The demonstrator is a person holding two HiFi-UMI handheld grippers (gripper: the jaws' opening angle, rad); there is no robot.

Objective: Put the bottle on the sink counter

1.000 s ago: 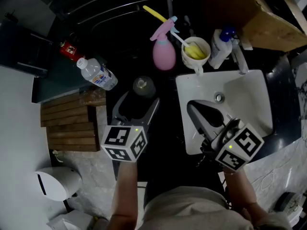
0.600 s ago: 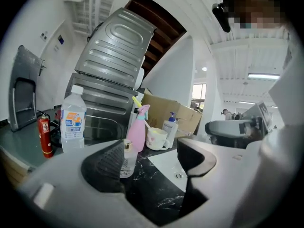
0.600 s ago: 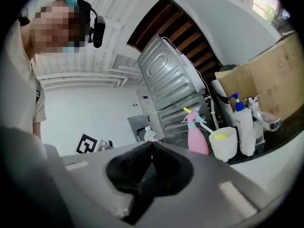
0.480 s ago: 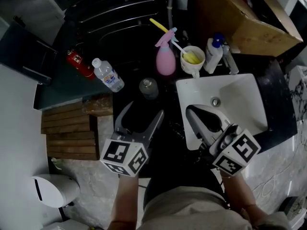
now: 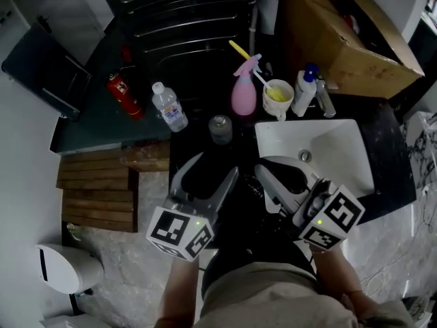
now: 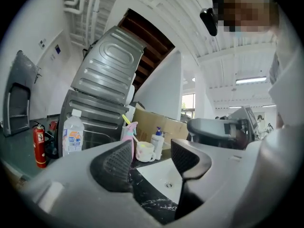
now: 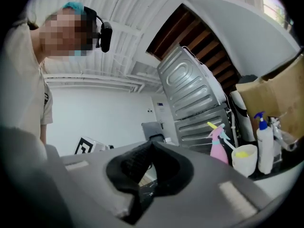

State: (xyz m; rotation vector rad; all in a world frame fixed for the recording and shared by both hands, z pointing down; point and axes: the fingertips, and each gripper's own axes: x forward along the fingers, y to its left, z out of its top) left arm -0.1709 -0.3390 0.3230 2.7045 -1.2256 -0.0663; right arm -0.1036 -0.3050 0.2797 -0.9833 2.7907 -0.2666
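The bottle [image 5: 168, 106] stands upright in the head view's upper left, beside the fire extinguisher [image 5: 125, 96], as before and ungripped. Lower centre, the left gripper [image 5: 216, 165] has just narrowed its spread, empty jaws. The right gripper [image 5: 270, 176] is pressed together, so the pick-up probably hasn't begun.

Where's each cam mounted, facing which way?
Head view: on the person's head, steeply down at sink, left hand-held gripper, right hand-held gripper, forearms.
Left gripper view: on its gripper, level, bottle at left, torso at right; empty jaws have just been closing.
Right gripper view: on its gripper, level; jaws together; torso at left.
All share the pink sprayer.
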